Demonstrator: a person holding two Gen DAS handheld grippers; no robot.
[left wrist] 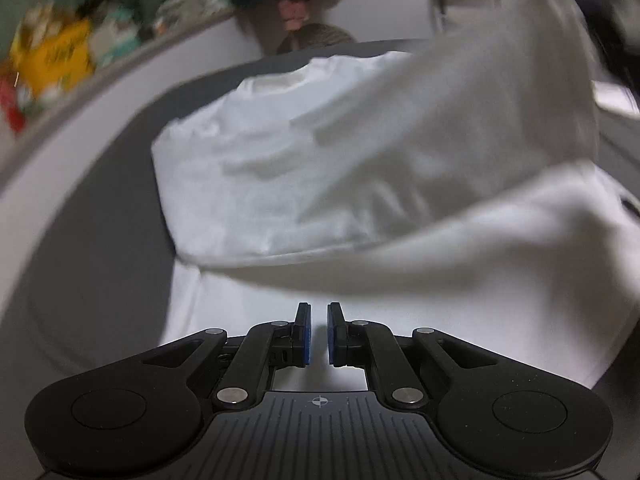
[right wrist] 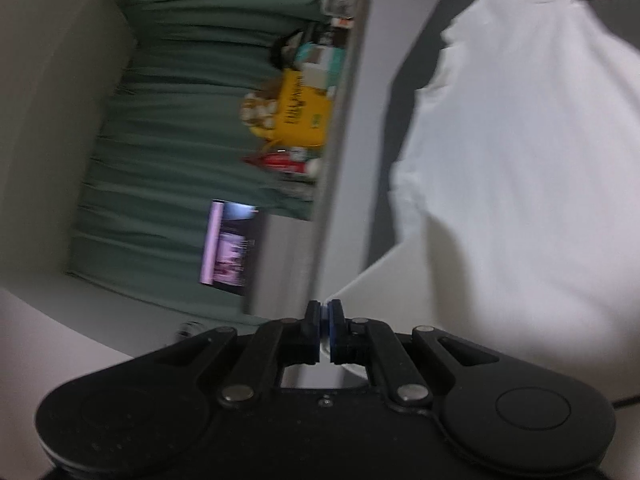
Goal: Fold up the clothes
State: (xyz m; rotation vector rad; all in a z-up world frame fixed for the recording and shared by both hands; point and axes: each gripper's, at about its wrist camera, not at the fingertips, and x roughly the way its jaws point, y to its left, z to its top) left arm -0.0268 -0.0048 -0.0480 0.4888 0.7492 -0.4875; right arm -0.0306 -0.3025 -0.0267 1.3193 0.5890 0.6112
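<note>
White shirt (left wrist: 280, 184) lies on the dark counter (left wrist: 100, 208), one part lifted. My right hand-held gripper (right wrist: 325, 312) pinches its edge, jaws together. My left hand-held gripper (left wrist: 319, 314) sits nearly closed over the cloth.

blur: shelf clutter (left wrist: 60, 64) smeared, items unreadable | cut off: white garment (right wrist: 520, 180) by right frame edge | hidden: cloth between right gripper (right wrist: 325, 312) pads undeterminable

From the left wrist we look steeply down, close over the white garment (left wrist: 360, 184); from the right wrist we look level, rolled sideways; both share garment and green curtain (right wrist: 180, 120).
</note>
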